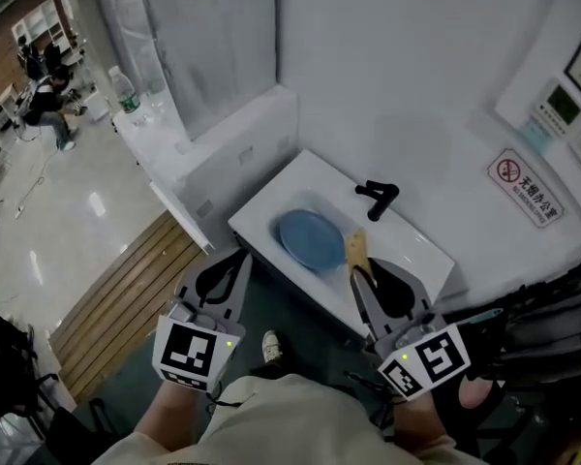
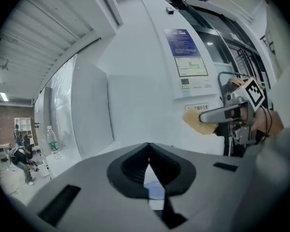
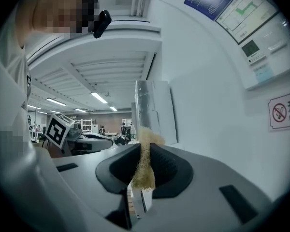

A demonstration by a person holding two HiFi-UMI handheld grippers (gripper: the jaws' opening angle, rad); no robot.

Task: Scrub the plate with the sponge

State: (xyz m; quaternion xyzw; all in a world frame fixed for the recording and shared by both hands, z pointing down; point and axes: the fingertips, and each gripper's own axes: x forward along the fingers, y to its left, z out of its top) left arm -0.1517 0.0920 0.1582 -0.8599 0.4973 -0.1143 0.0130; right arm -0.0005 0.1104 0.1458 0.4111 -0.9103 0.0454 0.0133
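A round blue plate point(image 1: 308, 238) lies in the white sink point(image 1: 418, 243). My right gripper point(image 1: 358, 271) hovers just right of the plate, over the sink's front edge, shut on a yellow sponge point(image 1: 356, 249) that sticks out toward the plate. In the right gripper view the sponge point(image 3: 146, 163) is pinched flat between the jaws. My left gripper point(image 1: 239, 259) is held in front of the sink's left end, shut and empty. Its jaws meet in the left gripper view point(image 2: 149, 166), with a sliver of the plate point(image 2: 157, 191) showing below them. The sponge point(image 2: 195, 121) also shows there at the right.
A black faucet point(image 1: 378, 197) stands on the sink's back rim against the white wall, which carries a no-smoking sign point(image 1: 526, 187). A white ledge with a water bottle point(image 1: 124, 90) lies to the left. Wooden slats point(image 1: 126, 294) cover the floor below; a black bag point(image 1: 5, 366) sits at lower left.
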